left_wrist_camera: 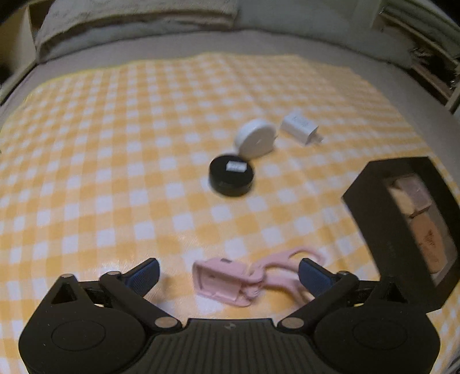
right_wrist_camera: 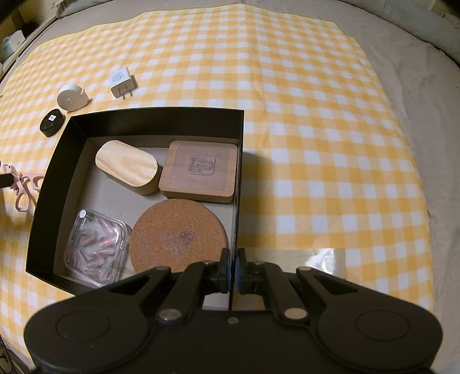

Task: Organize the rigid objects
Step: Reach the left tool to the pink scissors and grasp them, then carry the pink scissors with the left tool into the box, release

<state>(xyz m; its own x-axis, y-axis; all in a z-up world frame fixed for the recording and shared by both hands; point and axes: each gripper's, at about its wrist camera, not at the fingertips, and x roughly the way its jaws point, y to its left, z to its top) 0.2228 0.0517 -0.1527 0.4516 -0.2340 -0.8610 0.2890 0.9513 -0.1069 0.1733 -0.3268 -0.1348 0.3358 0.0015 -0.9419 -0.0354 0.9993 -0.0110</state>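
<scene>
My left gripper (left_wrist_camera: 228, 272) is open, its blue pads on either side of a pink folding clip tool (left_wrist_camera: 244, 280) lying on the yellow checked cloth. Beyond it lie a black round case (left_wrist_camera: 231, 175), a white round tape measure (left_wrist_camera: 256, 138) and a white charger plug (left_wrist_camera: 300, 126). My right gripper (right_wrist_camera: 233, 272) is shut on the right wall of the black box (right_wrist_camera: 237, 178). The box holds a wooden oval block (right_wrist_camera: 128, 167), a square wooden coaster (right_wrist_camera: 199, 171), a round cork coaster (right_wrist_camera: 178, 238) and a clear case of small pink parts (right_wrist_camera: 96, 246).
The black box stands at the right in the left wrist view (left_wrist_camera: 402, 227). The checked cloth (right_wrist_camera: 330, 143) covers a grey bed with a pillow (left_wrist_camera: 138, 17) at the far end. The pink tool shows left of the box (right_wrist_camera: 26, 187).
</scene>
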